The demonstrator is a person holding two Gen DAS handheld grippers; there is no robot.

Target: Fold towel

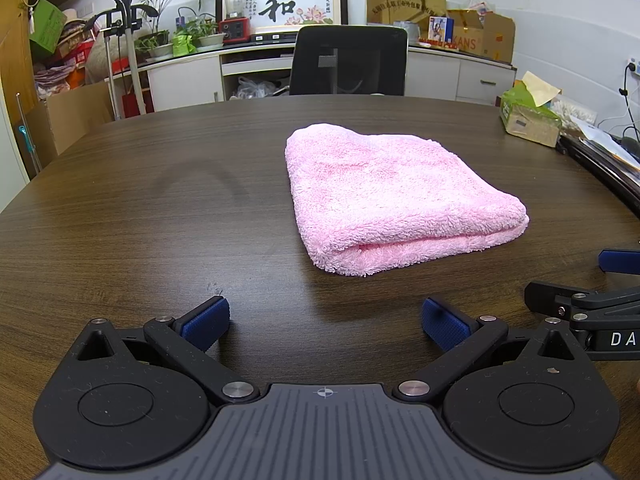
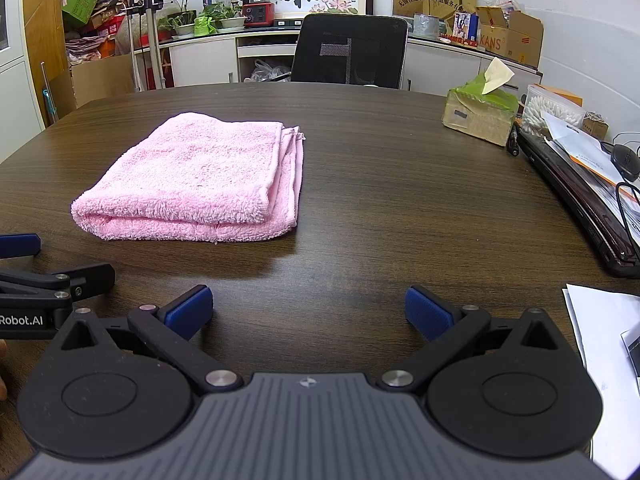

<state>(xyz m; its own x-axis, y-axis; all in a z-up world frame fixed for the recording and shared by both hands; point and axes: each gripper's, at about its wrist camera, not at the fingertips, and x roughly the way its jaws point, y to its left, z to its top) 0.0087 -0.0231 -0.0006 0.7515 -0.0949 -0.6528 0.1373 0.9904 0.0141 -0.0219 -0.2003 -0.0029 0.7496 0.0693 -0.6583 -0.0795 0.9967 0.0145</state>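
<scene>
A pink fluffy towel lies folded into a thick rectangle on the dark wooden table. In the right wrist view the towel sits ahead and to the left, its layered edges facing right. My left gripper hovers near the table's front, open, with nothing between its blue pads and the towel well ahead of it. My right gripper is likewise open and empty, short of the towel. Each gripper shows at the edge of the other's view: the right gripper and the left gripper.
A black office chair stands behind the table. A green tissue box, a cotton swab container, a black laptop with papers and a mouse crowd the right side. White paper lies at the near right.
</scene>
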